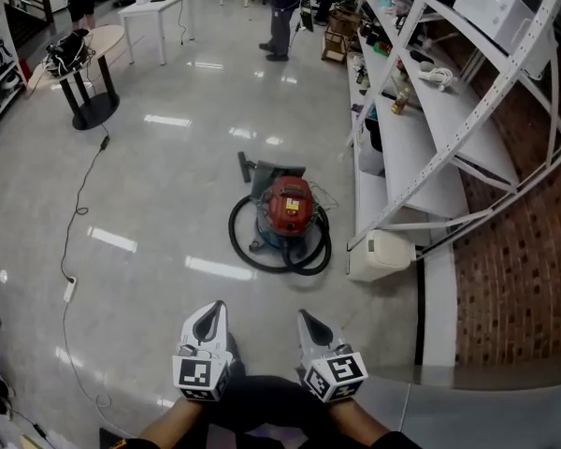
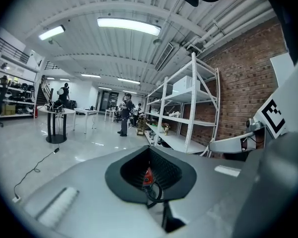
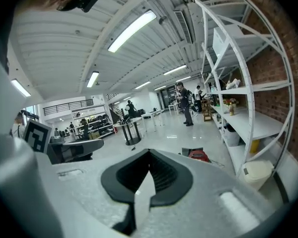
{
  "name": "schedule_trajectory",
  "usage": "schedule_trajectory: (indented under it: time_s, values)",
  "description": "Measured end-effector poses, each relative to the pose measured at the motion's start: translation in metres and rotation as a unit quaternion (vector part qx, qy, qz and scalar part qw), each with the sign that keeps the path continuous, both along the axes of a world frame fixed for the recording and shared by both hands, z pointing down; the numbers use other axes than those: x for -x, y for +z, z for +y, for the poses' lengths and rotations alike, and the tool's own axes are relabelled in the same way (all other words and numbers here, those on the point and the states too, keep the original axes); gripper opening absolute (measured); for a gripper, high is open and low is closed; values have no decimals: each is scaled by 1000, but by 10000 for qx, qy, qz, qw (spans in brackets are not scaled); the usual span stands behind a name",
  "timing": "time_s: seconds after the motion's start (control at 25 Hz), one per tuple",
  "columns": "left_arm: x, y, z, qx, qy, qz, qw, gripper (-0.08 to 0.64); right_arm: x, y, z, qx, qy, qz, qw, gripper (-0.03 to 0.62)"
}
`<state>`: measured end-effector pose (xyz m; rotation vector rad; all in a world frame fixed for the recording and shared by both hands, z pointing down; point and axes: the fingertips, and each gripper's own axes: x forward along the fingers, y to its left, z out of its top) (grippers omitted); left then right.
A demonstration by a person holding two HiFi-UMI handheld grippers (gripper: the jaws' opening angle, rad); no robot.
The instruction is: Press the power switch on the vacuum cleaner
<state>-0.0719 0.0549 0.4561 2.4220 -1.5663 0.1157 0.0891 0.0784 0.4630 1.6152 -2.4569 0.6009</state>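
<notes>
One red vacuum cleaner [image 1: 288,209] stands on the floor with one black hose [image 1: 246,249] coiled round it. Just right of the vacuum cleaner is one white shelf rack [image 1: 421,148]. Two tongs are held side by side, well short of the vacuum cleaner, tips pointing towards it. The left tongs [image 1: 214,311] and the right tongs [image 1: 308,320] are each pressed together, pinching nothing.

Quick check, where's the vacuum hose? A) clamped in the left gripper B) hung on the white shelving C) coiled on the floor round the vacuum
C: the black hose lies in loops on the floor round the red vacuum cleaner.
</notes>
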Motion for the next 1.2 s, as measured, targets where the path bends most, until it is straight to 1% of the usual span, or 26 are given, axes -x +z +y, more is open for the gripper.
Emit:
schedule_trajectory:
  time_s: [0.12, 0.28, 0.48, 0.6, 0.76, 0.88, 0.96, 1.08, 1.2]
  values:
    - [12, 6, -28, 7, 75, 22, 10000, 17, 7, -1, -27, 27, 121, 129, 9998, -11]
    - [22, 6, -60, 89, 223, 294, 9993, 17, 16, -3, -59, 8, 262, 277, 9993, -11]
    - [41, 5, -92, -22, 297, 244, 9993, 17, 31, -9, -95, -110, 346, 318, 9988, -11]
    - [46, 8, -106, 7, 244, 240, 9994, 17, 35, -10, -113, -122, 311, 338, 9989, -11]
    - [47, 18, -127, -53, 146, 69, 9999, 17, 32, -3, -137, -91, 261, 339, 9990, -11]
    - [46, 21, -147, 60, 80, 101, 9999, 17, 25, 4, -163, 7, 235, 307, 9993, -11]
    - [49, 24, -166, 127, -89, 70, 9999, 17, 21, 10, -185, 54, 167, 298, 9994, -11]
    - [41, 22, -198, 234, -253, 103, 9994, 17, 9, 18, -221, 108, 73, 339, 9993, -11]
    - [28, 35, -225, 318, -320, 26, 9990, 17, -8, 30, -252, 273, 17, 333, 9991, -11]
